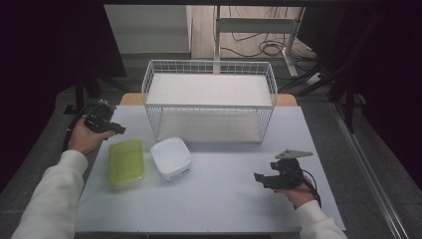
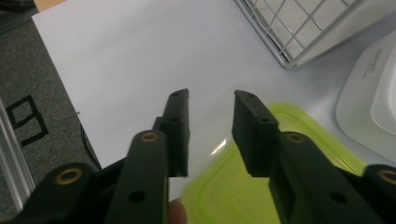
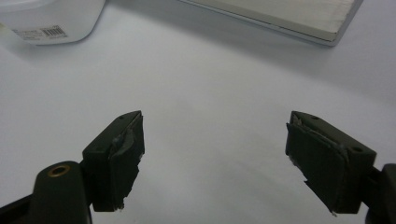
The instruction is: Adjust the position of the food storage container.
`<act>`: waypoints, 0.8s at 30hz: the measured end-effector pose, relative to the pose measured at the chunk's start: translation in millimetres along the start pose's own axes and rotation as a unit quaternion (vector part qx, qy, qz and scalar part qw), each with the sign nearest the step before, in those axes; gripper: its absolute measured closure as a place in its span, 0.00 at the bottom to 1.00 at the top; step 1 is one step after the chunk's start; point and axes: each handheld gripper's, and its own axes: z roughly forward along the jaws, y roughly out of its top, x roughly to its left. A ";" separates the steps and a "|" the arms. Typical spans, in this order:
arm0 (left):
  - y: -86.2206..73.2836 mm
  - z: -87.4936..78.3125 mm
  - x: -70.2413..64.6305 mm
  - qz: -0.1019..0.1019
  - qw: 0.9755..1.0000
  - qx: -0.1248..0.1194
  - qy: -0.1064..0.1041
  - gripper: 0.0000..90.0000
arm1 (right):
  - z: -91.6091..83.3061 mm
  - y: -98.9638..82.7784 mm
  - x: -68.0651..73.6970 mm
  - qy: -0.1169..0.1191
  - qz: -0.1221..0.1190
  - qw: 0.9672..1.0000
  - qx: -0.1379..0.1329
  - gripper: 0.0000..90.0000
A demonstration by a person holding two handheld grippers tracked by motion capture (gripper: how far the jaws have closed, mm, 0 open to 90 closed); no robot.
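Note:
A lime-green box with a lid [image 1: 126, 162] lies at the table's left, and a white square container [image 1: 171, 158] sits just to its right. My left gripper [image 1: 118, 130] hovers above the table just behind the green box's far left corner. In the left gripper view its jaws [image 2: 212, 100] stand apart with nothing between them, over the green lid's [image 2: 261, 186] edge. My right gripper [image 1: 259, 178] rests low at the front right, jaws [image 3: 215, 119] wide open over bare table, with the white container [image 3: 46, 18] far off.
A white wire basket [image 1: 209, 99] with a pale board inside stands at the back middle of the grey table [image 1: 224, 204]; its corner [image 2: 299, 32] shows near the left jaws. Floor and cables lie beyond the table.

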 end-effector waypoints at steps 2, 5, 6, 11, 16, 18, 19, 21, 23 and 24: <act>1.8 7.3 0.9 0.007 1.000 0.010 0.001 0.79 | -0.2 -0.3 0.0 -0.002 0.000 1.000 0.000 0.22; 3.4 15.1 1.3 0.015 1.000 0.021 0.000 0.83 | 0.5 -0.5 -0.1 -0.003 -0.001 1.000 0.001 0.22; 4.1 19.0 1.3 0.019 1.000 0.025 -0.001 0.89 | 1.2 -0.6 -0.2 -0.002 -0.001 1.000 0.002 0.22; 6.5 38.3 1.3 0.024 0.999 0.045 0.002 1.00 | 2.7 -0.7 -2.2 -0.002 -0.002 1.000 0.005 0.22; 4.8 43.2 -0.3 0.031 0.998 0.058 0.003 1.00 | 2.7 -1.1 -4.0 -0.003 -0.002 1.000 0.006 0.22; 3.1 41.8 -0.9 0.033 0.998 0.062 0.006 1.00 | 2.9 -1.7 -4.6 -0.004 0.000 1.000 0.007 0.22; 3.1 41.8 -0.9 0.033 0.998 0.062 0.006 1.00 | 2.9 -1.7 -4.6 -0.004 0.000 1.000 0.007 0.22; 1.3 41.5 -2.0 0.037 0.997 0.066 0.006 1.00 | 3.3 -1.8 -4.5 -0.005 -0.003 1.000 0.009 0.22; -0.7 41.6 -4.0 0.042 0.997 0.070 0.003 1.00 | 3.4 -1.7 -4.2 -0.005 -0.003 1.000 0.008 0.22; -2.7 40.9 -5.9 0.044 0.997 0.068 0.004 1.00 | 3.5 -1.8 -3.6 -0.004 -0.005 1.000 0.008 0.22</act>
